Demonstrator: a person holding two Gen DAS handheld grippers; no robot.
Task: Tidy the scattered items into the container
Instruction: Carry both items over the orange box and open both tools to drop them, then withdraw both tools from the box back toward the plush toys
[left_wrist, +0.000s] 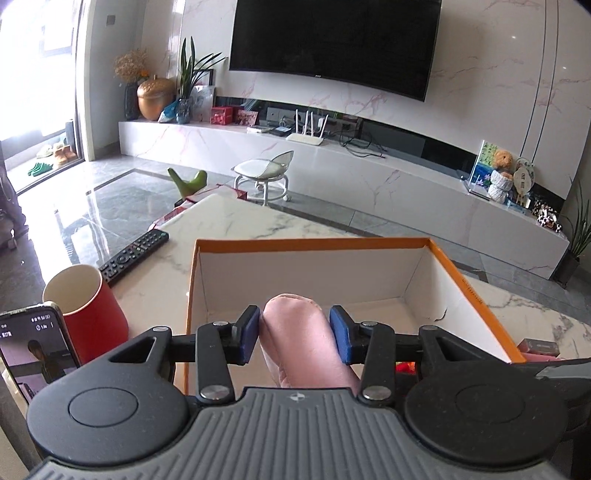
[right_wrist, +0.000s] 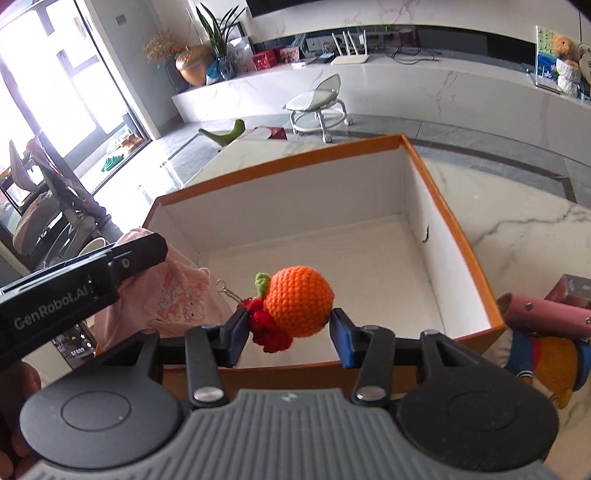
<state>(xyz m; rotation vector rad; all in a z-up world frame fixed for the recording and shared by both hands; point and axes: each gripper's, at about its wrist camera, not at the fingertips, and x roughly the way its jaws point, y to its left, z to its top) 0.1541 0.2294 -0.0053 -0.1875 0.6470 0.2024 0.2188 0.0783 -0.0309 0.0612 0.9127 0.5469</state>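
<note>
An orange-rimmed white box (left_wrist: 314, 242) stands on the marble table; it also shows in the right wrist view (right_wrist: 454, 221), with nothing visible inside. My left gripper (left_wrist: 293, 334) is shut on a pink soft pouch (left_wrist: 303, 332) held over the box's near edge. The pouch also shows in the right wrist view (right_wrist: 173, 295), under the left gripper's body. My right gripper (right_wrist: 288, 330) is shut on a crocheted orange keychain (right_wrist: 299, 304) with red knit pieces, held above the box's near wall.
A red cup (left_wrist: 88, 314), a phone (left_wrist: 37, 350) and a black remote (left_wrist: 135, 254) lie left of the box. Right of the box are a pink case (right_wrist: 546, 314), a small carton (right_wrist: 572, 290) and a knitted doll (right_wrist: 546, 365).
</note>
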